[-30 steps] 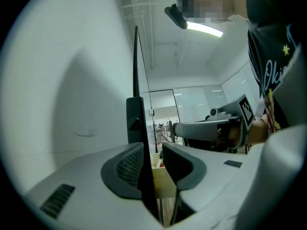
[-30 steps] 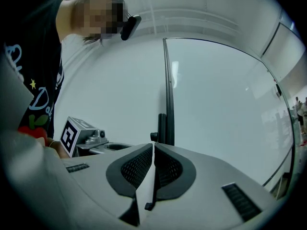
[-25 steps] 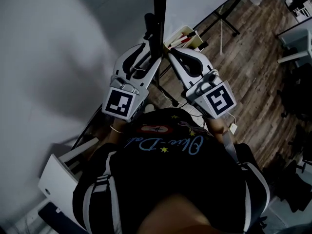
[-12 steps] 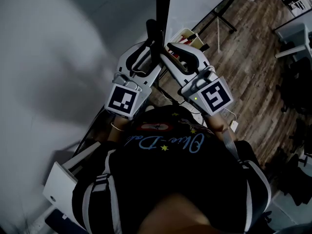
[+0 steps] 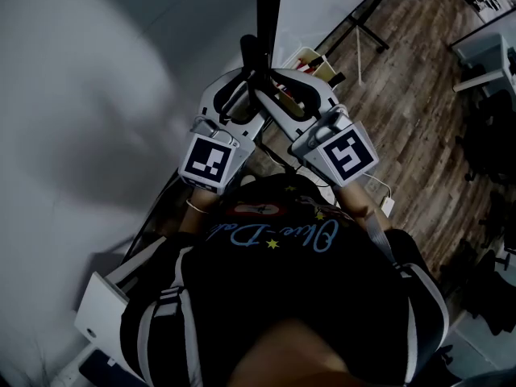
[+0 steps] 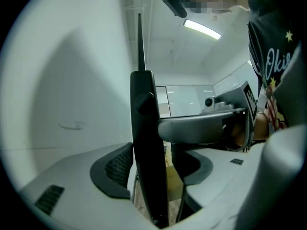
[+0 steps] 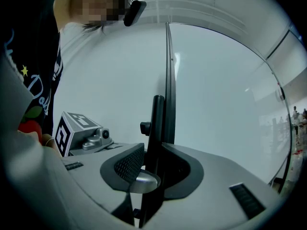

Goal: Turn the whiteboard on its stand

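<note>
A person, seen from above, stands close to the whiteboard (image 5: 269, 6). It shows edge-on as a dark strip running toward the far side, just beside the black stand post (image 6: 144, 128). Over the last second both tools have drawn closer together round that post. The left gripper (image 6: 151, 166) has just been opening, and its jaws now stand wide apart with the post between them and a gap showing on the post's right. The right gripper (image 7: 154, 166) is clamped on the stand post, with the board's thin edge just beside it. The board's edge lies much as it did a second ago, so the turn seems not yet made. The left tool looks to be letting go for a fresh hold while the right one grips. Counted: one whiteboard, one stand post, two grippers, a left marker cube (image 5: 203, 161) and a right marker cube (image 5: 348, 156), one box of pens (image 5: 310, 61) just right of the post, and one person.
</note>
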